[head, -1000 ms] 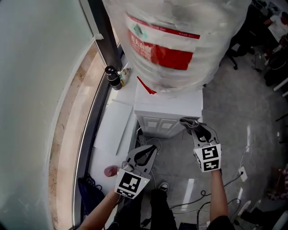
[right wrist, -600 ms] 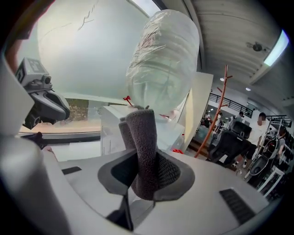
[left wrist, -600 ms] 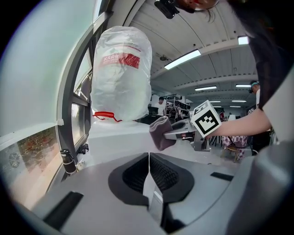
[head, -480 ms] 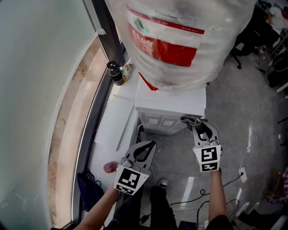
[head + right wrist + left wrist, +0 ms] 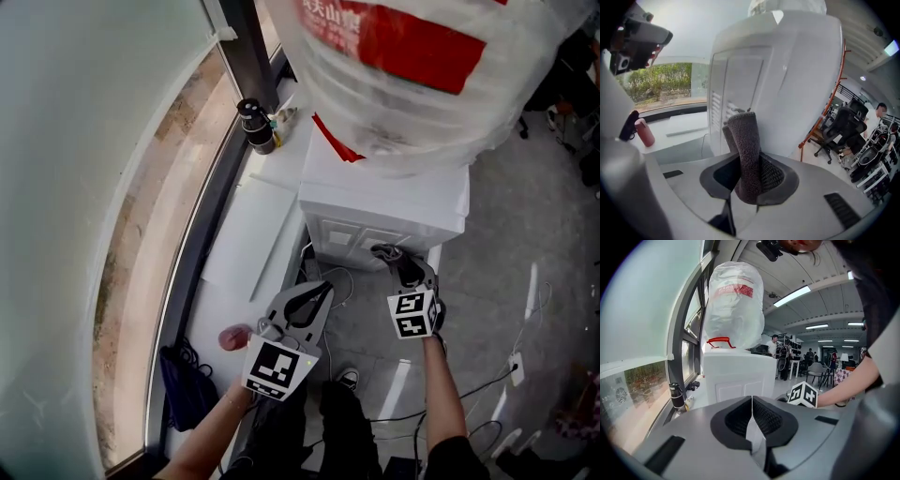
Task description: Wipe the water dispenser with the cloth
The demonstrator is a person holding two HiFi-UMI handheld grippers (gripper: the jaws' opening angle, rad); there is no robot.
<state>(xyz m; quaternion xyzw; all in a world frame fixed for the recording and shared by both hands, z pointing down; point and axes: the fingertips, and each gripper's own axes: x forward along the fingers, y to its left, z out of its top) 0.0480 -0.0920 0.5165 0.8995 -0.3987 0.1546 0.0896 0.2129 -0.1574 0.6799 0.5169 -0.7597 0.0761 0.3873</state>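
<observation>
The right gripper [image 5: 397, 264] has its jaws clamped on a folded dark grey cloth [image 5: 744, 145], which stands up out of the jaws towards 12 o'clock. The cloth sits just beside the lower front of the white water dispenser [image 5: 384, 202], near its right corner (whether they touch cannot be told). On the dispenser stands a big water bottle [image 5: 403, 84] wrapped in clear plastic, with a red label. The left gripper [image 5: 319, 292], at about 8 o'clock from the right one, has its jaws pressed together and points at the dispenser's front from well apart. A dark flask [image 5: 255, 127] stands at 10 o'clock from the dispenser, by the window frame, and a reddish cup [image 5: 232, 337] sits at 9 o'clock of the left gripper
</observation>
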